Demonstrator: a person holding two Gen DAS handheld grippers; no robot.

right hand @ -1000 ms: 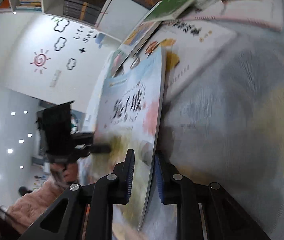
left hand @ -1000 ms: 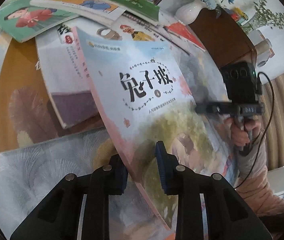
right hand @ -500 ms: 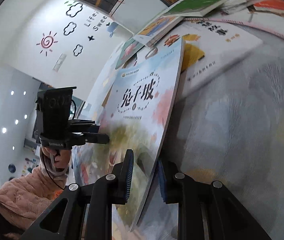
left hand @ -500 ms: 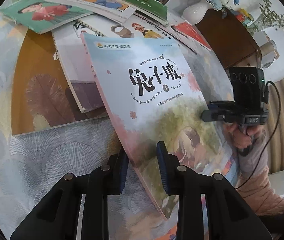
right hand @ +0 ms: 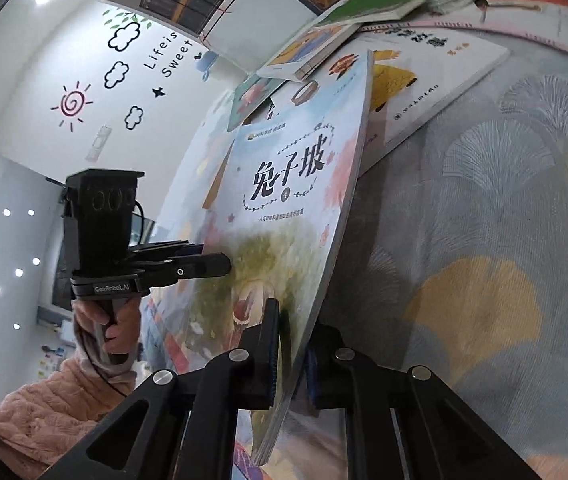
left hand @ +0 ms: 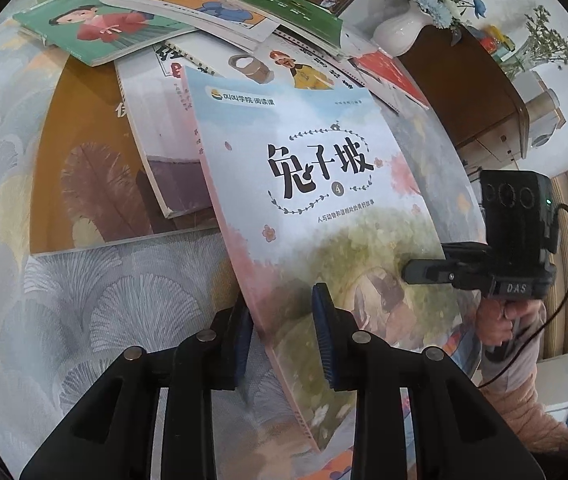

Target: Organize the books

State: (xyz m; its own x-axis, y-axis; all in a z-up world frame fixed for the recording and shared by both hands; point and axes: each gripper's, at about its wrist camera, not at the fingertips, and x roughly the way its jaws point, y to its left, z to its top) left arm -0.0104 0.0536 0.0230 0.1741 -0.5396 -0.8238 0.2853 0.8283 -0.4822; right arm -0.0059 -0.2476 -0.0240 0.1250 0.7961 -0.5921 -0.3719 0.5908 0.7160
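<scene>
A thin picture book (left hand: 323, 200) with a pale blue cover, black title characters and a circled 4 is held tilted above the table by both grippers. My left gripper (left hand: 282, 340) is shut on its near edge, blue pads on either side. In the right wrist view the same book (right hand: 284, 208) stands almost on edge, and my right gripper (right hand: 291, 360) has its jaws closing onto the lower edge, pads pressing both faces. Each view shows the other gripper: the right one (left hand: 423, 272) at the book's right edge, the left one (right hand: 212, 266) at its left.
Several books lie overlapped behind: a green one with a girl in red (left hand: 100, 28), a large brown one (left hand: 84, 152), a white one (right hand: 435, 80). A fan-patterned tablecloth (left hand: 104, 300) covers the table. A white vase (left hand: 399, 28) and wooden cabinet (left hand: 463, 80) stand at right.
The right gripper's jaws have drawn together on the book's edge. The book has lifted and steadied, and the right gripper has shifted along its edge. The left grip is unchanged.
</scene>
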